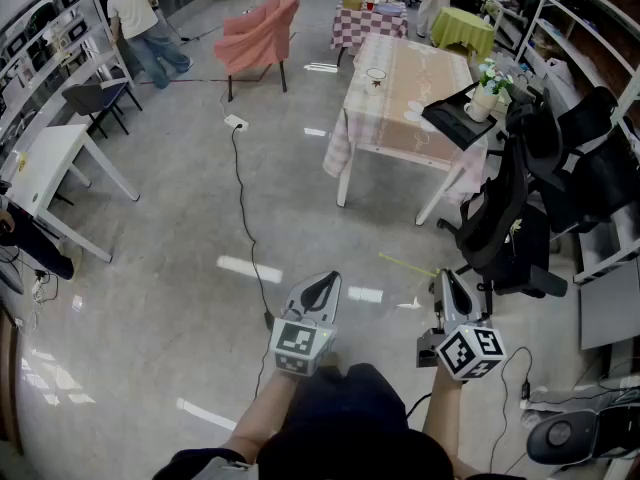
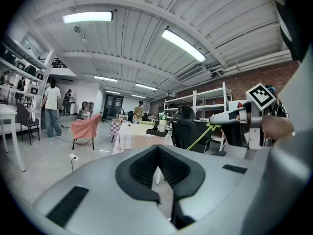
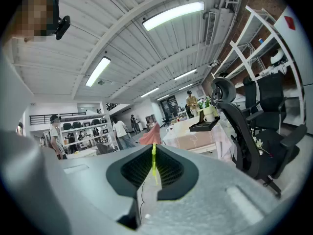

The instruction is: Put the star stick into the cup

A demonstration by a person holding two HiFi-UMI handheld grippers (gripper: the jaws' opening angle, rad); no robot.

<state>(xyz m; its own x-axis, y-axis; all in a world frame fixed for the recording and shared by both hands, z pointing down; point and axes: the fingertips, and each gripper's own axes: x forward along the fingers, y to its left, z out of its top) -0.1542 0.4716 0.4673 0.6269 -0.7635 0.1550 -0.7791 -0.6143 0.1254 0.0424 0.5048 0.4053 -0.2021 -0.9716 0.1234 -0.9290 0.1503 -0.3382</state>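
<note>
You stood on the grey floor, well back from the table, with both grippers out front and roughly level. Your right gripper had its fingers pressed tight on the star stick. The right gripper view showed the thin yellow-green stick pinched between the dark pads and poking out past the tips. In the head view the stick ran from those tips up and to the left, over bare floor and touching nothing else.

Your left gripper had its fingers pressed together with nothing between them; its own view showed the tips meeting. It sat beside the right gripper, apart from it and clear of the stick.

A small white cup stood upright on the tablecloth near the table's left edge, toward the far end. It was too small to be sure, but it was probably the target cup. The stick was well apart from it.

A black tray hung over the table's right edge, with a white pot of flowers on it. Black office chairs stood just beside the table's near right corner. A pink-draped chair stood left of the table. A cable trailed across the floor.
</note>
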